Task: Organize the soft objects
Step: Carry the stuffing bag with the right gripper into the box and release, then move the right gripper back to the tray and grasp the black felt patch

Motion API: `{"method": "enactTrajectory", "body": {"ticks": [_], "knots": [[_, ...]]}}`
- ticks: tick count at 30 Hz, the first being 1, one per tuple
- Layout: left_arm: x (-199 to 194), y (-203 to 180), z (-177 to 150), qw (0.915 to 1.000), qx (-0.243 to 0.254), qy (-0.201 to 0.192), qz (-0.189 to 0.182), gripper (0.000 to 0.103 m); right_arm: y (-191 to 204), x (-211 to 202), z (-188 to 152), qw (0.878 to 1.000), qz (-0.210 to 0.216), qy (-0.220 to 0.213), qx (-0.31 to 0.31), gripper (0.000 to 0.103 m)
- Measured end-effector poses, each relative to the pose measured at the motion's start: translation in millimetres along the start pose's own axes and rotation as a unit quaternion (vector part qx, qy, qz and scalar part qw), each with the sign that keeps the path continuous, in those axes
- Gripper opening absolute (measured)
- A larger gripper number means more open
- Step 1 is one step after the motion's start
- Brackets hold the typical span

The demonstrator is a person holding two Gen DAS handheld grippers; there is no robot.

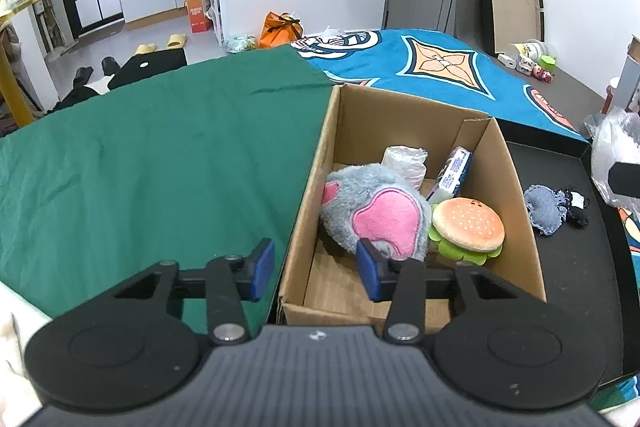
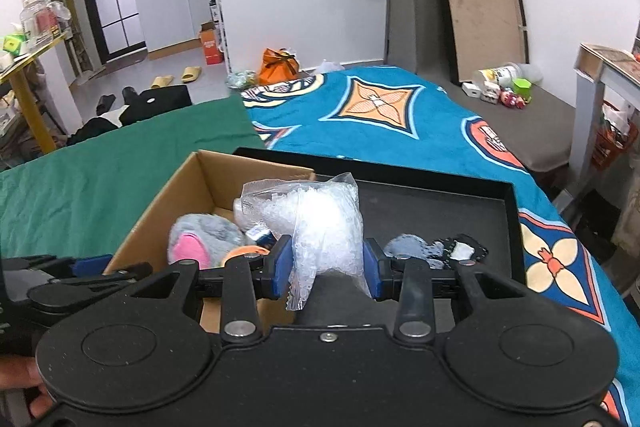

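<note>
White walls and a kitchen doorway fill the top of both views, and below them lies a bed with a green cloth (image 1: 152, 155) on the left and a blue patterned blanket (image 1: 420, 67) on the right. On this surface stands an open cardboard box (image 1: 316, 163), and just to its right is a black tray (image 2: 440, 203).

Inside the box, in the left wrist view, a grey plush toy (image 1: 372, 211) with pink ears lies at the centre, a plush burger (image 1: 468, 227) touches its right side, and behind them are a crumpled clear bag (image 1: 404, 163) and a blue and white packet (image 1: 456, 173) which leans on the box wall. On the tray, at the right of the frame, rest a grey-blue fabric piece (image 1: 544, 209) and a small black item (image 1: 576, 207) beside it.

The left gripper (image 1: 316, 269) hangs above the near left wall of the box; its blue pads stand apart and nothing is between them. The right gripper (image 2: 326, 269), low in the centre of its view, is clamped on a bubble wrap bag (image 2: 320, 223), which is held above the border between box and tray.
</note>
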State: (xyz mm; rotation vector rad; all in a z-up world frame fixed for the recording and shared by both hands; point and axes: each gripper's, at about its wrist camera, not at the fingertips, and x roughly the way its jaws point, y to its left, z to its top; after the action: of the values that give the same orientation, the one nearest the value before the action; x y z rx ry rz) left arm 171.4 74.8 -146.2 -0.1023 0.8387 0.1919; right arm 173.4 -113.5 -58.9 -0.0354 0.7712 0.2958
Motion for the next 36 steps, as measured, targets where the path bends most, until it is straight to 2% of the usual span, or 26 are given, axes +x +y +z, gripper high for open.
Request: {"method": "enactTrajectory", "body": {"ticks": [3,15,22,24,25,26,28,36], "knots": [[3,5,-1,0.9999,-0.007,0.006,-0.005,0.03,10,-2,4,1.0,0.007,-0.002,-0.006,0.037],[6,12,-4,0.9998,-0.019,0.008,-0.005,0.014,43,-4,14,0.999,0.037,-0.006,-0.016,0.037],[6,17,-3,0.9996,-0.025,0.008,-0.01,0.013,56,-2,17,0.998,0.056,-0.008,-0.009,0.037],[6,18,-3,0.9995,-0.027,0.008,-0.012,0.013,57,2,15,0.998,0.064,0.001,-0.005,0.039],[6,18,-3,0.9995,-0.028,0.007,-0.012,0.013,57,5,14,0.998,0.067,0.009,-0.002,0.043],[5,18,-3,0.9995,-0.028,0.007,-0.013,0.013,57,7,12,0.998,0.064,0.016,0.002,0.052],[6,19,-3,0.9995,-0.028,0.008,-0.013,0.013,55,9,7,0.998,0.05,0.023,0.006,0.06],[5,18,-1,0.9994,-0.031,0.007,-0.013,0.014,31,9,-8,0.999,0.023,0.037,0.021,0.06]]}}
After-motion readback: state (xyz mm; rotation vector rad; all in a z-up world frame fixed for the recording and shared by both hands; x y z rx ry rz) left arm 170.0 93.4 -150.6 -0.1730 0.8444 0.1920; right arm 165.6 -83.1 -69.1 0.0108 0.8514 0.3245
